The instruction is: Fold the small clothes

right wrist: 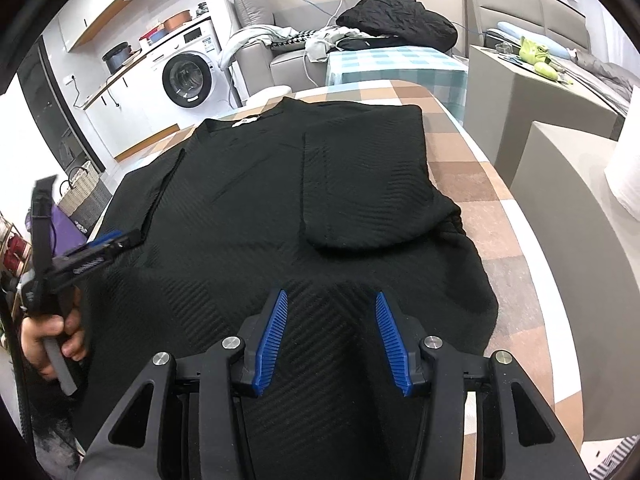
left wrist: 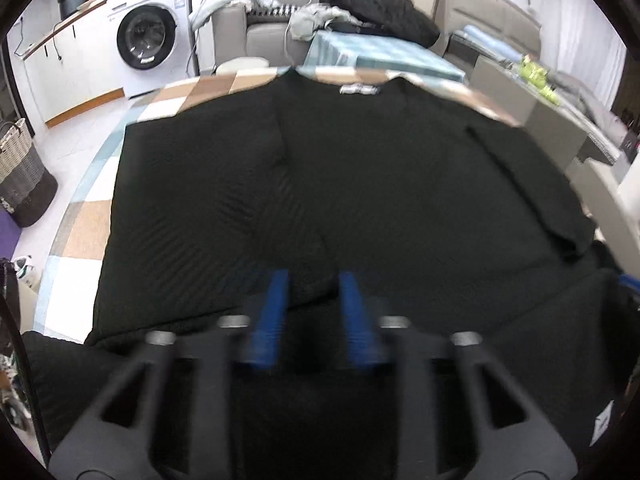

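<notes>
A black ribbed top (right wrist: 248,200) lies flat on the checked tablecloth (right wrist: 472,184), collar and white label (right wrist: 245,121) at the far end. Both sleeves are folded inward over the body; the right one (right wrist: 360,184) shows clearly. My right gripper (right wrist: 331,300) is open and empty above the near hem. My left gripper (left wrist: 314,280) is open over the near part of the top (left wrist: 320,168), blurred by motion. It also shows in the right wrist view (right wrist: 116,240) at the garment's left edge, by the left sleeve end.
A washing machine (right wrist: 188,76) and counter stand at the far left. A sofa with a black cushion (right wrist: 400,20) and clothes lies beyond the table. Grey boxes (right wrist: 532,92) stand to the right. A woven basket (left wrist: 20,168) sits on the floor at left.
</notes>
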Action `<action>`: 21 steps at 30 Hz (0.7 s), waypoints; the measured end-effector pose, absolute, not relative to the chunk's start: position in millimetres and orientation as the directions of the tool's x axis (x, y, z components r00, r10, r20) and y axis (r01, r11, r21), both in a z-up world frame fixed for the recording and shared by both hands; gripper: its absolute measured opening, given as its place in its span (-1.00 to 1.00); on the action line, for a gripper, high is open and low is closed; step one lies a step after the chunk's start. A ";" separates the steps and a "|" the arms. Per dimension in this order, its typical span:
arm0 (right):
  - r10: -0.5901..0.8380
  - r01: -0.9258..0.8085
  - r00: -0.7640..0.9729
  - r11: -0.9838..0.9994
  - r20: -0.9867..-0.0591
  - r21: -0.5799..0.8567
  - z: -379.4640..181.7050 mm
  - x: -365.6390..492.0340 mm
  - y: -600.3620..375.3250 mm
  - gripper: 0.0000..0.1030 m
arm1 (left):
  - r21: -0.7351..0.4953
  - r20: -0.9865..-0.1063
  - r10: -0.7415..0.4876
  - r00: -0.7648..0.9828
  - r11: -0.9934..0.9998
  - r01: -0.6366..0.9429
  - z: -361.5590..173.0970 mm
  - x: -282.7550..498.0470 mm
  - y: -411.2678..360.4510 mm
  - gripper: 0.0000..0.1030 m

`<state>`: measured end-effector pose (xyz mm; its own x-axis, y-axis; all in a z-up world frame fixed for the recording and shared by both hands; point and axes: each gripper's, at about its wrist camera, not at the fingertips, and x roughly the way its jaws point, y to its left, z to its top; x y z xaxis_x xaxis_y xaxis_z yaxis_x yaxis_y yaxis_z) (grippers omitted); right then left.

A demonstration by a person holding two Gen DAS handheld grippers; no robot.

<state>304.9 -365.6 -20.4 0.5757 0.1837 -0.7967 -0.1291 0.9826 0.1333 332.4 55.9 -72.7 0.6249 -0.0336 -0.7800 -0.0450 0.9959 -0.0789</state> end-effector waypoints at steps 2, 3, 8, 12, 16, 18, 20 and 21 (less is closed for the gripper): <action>0.183 -0.129 0.578 0.983 -0.796 0.133 -19.8 304.7 -366.0 -0.08 | -0.089 -0.766 -0.039 0.641 0.995 -0.047 -73.3 330.3 58.3 -0.77; 0.183 -0.128 0.578 0.983 -0.795 0.134 -19.9 304.7 -366.4 -0.08 | -0.092 -0.763 -0.041 0.645 0.995 -0.046 -73.2 329.5 59.1 -0.79; 0.184 -0.124 0.574 0.983 -0.798 0.137 -21.1 306.4 -368.7 -0.08 | -0.115 -0.729 -0.079 0.680 0.993 -0.007 -55.4 306.1 64.6 -0.80; 0.189 -0.119 0.574 0.982 -0.797 0.148 -21.7 308.7 -371.0 -0.08 | -0.116 -0.724 -0.085 0.684 0.993 0.001 -50.7 288.9 71.5 -0.77; 0.192 -0.109 0.576 0.981 -0.795 0.158 -18.8 308.4 -373.6 -0.07 | -0.161 -0.737 -0.098 0.669 0.986 -0.033 -49.1 280.4 83.3 -0.69; 0.198 -0.108 0.595 0.980 -0.779 0.167 -10.8 303.9 -378.6 -0.07 | -0.180 -0.723 -0.103 0.683 0.983 -0.043 -40.8 268.7 89.8 -0.25; 0.192 -0.097 0.619 0.981 -0.762 0.168 -1.6 297.1 -387.3 -0.06 | -0.179 -0.701 -0.083 0.708 0.982 -0.062 -30.9 255.0 97.2 0.11; 0.186 -0.085 0.632 0.982 -0.753 0.171 3.1 293.1 -393.4 0.01 | -0.181 -0.687 -0.075 0.723 0.981 -0.070 -25.9 246.8 102.0 0.22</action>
<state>293.1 -393.4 3.1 0.6318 0.1855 -0.7526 -0.0848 0.9817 0.1707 246.8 102.0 -25.9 0.7230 -0.0749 -0.6868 -0.0701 0.9810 -0.1808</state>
